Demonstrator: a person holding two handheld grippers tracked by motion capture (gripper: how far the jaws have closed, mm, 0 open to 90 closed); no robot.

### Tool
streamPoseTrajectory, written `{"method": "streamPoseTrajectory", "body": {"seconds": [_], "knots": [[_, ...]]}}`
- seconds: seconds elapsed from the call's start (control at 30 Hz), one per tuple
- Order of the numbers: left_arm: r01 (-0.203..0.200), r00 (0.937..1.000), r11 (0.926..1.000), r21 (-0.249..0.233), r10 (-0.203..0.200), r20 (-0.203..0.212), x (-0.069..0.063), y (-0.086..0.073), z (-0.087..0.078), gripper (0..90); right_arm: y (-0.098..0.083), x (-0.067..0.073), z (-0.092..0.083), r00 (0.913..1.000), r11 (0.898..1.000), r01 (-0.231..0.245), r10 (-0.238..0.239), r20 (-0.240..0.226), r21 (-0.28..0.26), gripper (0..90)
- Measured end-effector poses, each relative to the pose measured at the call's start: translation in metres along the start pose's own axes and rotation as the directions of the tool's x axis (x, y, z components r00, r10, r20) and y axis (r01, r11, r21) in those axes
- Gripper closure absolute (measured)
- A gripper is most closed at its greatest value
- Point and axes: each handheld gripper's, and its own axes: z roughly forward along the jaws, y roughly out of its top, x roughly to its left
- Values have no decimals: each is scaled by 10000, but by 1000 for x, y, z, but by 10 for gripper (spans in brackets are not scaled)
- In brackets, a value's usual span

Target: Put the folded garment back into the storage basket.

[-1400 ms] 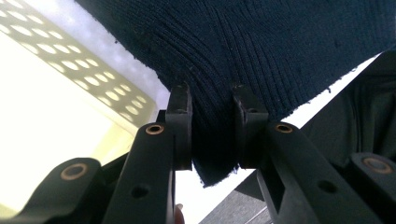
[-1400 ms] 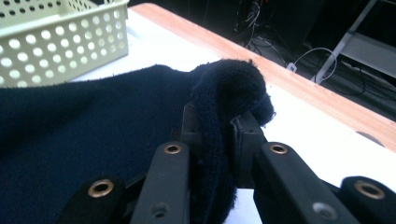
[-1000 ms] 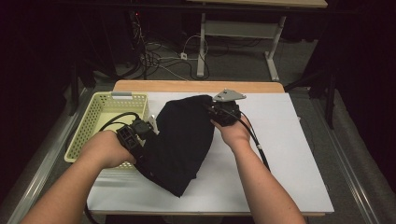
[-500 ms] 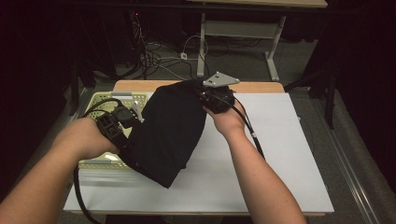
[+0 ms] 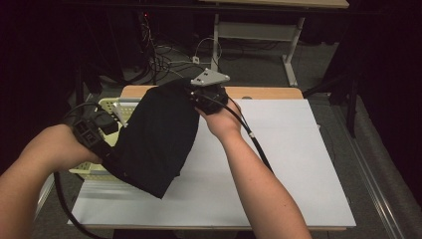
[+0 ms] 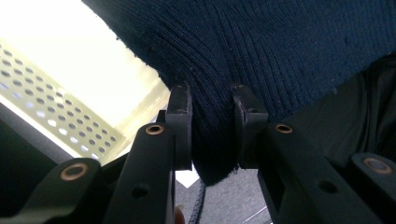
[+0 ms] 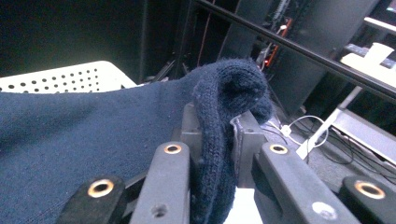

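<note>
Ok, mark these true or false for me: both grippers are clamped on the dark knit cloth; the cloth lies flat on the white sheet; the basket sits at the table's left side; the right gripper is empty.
1. Both grippers are clamped on the dark knit cloth. True: the left gripper and the right gripper each pinch a fold.
2. The cloth lies flat on the white sheet. False: it hangs lifted between the grippers.
3. The basket sits at the table's left side. True.
4. The right gripper is empty. False: knit fabric fills its jaws.
</note>
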Motion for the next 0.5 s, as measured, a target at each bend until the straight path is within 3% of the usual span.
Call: {"method": "streamPoseTrajectory", "body": {"seconds": [0.17, 0.5], "knots": [[363, 9993, 9993, -53, -363, 8, 12, -16, 9, 710, 1, 9, 15, 9989, 9997, -186, 193, -434, 168, 799], [1128, 9936, 9936, -94, -1127, 69, 35, -36, 23, 710, 3, 34, 51, 9978, 9993, 69, -45, -667, 361, 799]]}}
